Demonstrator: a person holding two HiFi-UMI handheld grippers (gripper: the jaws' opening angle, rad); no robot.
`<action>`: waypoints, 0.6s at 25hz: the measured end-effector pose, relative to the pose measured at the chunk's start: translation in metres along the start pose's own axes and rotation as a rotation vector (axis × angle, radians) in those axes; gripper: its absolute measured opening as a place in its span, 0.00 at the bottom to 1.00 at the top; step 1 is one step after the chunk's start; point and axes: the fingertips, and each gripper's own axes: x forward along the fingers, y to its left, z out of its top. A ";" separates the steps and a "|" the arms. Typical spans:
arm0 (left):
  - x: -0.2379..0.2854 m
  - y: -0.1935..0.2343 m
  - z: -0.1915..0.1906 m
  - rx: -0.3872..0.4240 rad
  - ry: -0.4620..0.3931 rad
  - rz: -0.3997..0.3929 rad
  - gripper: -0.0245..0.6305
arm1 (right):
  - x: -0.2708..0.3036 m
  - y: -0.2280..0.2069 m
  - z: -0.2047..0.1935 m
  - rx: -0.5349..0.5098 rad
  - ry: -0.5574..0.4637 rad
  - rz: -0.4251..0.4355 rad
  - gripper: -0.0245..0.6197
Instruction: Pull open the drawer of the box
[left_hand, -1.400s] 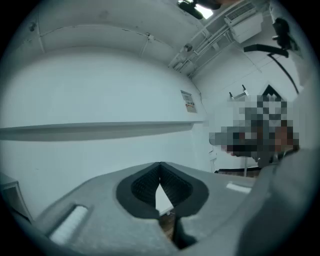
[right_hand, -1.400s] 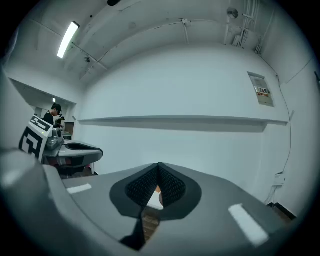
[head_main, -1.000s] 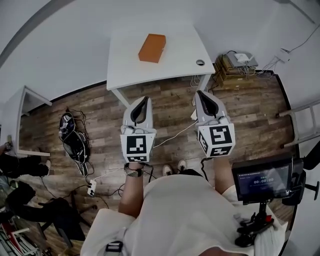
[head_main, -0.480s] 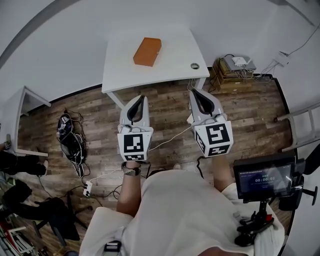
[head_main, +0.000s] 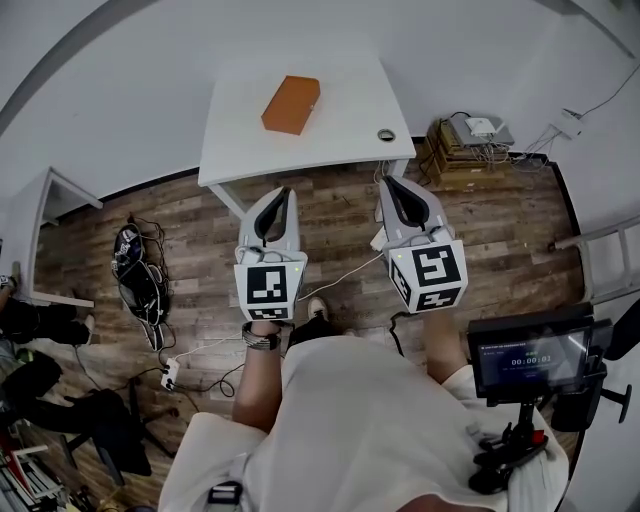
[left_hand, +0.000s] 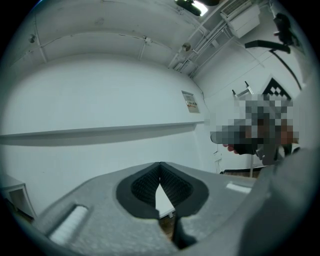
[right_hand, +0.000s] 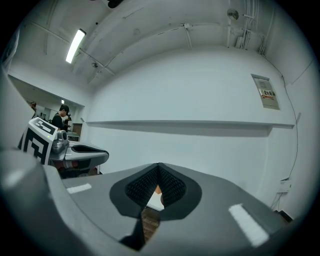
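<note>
An orange box (head_main: 291, 104) lies on the white table (head_main: 340, 130) ahead of me, towards its left half. Both grippers hang over the wooden floor, short of the table's near edge. My left gripper (head_main: 283, 192) points at the table with its jaws closed and nothing between them; in the left gripper view (left_hand: 160, 165) the tips meet. My right gripper (head_main: 386, 184) is likewise shut and empty, and through the small gap behind its tips (right_hand: 158, 166) a sliver of the orange box (right_hand: 157, 190) and the table shows.
A round cable hole (head_main: 386, 134) sits at the table's right corner. Boxes with a white device (head_main: 470, 140) stand on the floor at the right. Cables and a black bag (head_main: 135, 275) lie at the left. A screen on a stand (head_main: 525, 355) is by my right side.
The table and box have come slightly nearer and shifted left in the head view. Both grippers stay shut and level, a little closer to the table edge.
</note>
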 end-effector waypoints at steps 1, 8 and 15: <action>0.004 0.001 0.001 0.002 0.002 0.000 0.04 | 0.003 -0.003 0.000 0.002 0.003 0.001 0.04; 0.038 0.002 -0.007 0.001 0.030 -0.006 0.04 | 0.029 -0.030 -0.008 0.015 0.021 -0.003 0.04; 0.073 0.012 -0.020 -0.011 0.038 -0.044 0.04 | 0.063 -0.036 -0.018 0.011 0.051 0.000 0.04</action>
